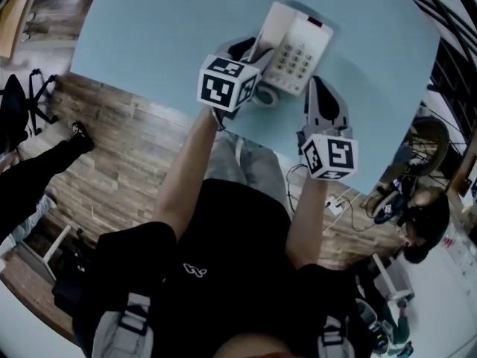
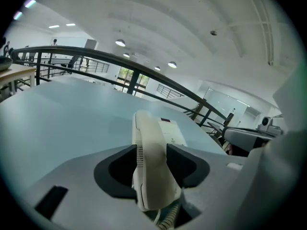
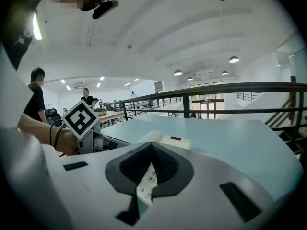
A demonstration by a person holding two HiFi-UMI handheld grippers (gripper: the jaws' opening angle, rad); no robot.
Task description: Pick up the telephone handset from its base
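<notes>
A cream telephone base (image 1: 302, 51) sits on the pale blue table (image 1: 149, 36), with its handset (image 1: 267, 30) lying in the cradle along the left side. My left gripper (image 1: 250, 54) reaches in from the near end, open, its jaws either side of the handset. In the left gripper view the handset (image 2: 146, 133) runs straight between the black pads (image 2: 120, 169), and the coiled cord (image 2: 168, 217) hangs at its near end. My right gripper (image 1: 317, 82) hovers just right of the base, shut and empty. In the right gripper view, that gripper (image 3: 152, 145) shows keypad buttons (image 3: 146, 188) below its closed tips.
The table's near edge (image 1: 246, 136) runs close to my body, with wood floor (image 1: 119, 155) below it. A dark chair (image 1: 19, 107) stands at the left; cables and gear (image 1: 402, 192) lie at the right. People stand beyond a railing (image 3: 192, 92).
</notes>
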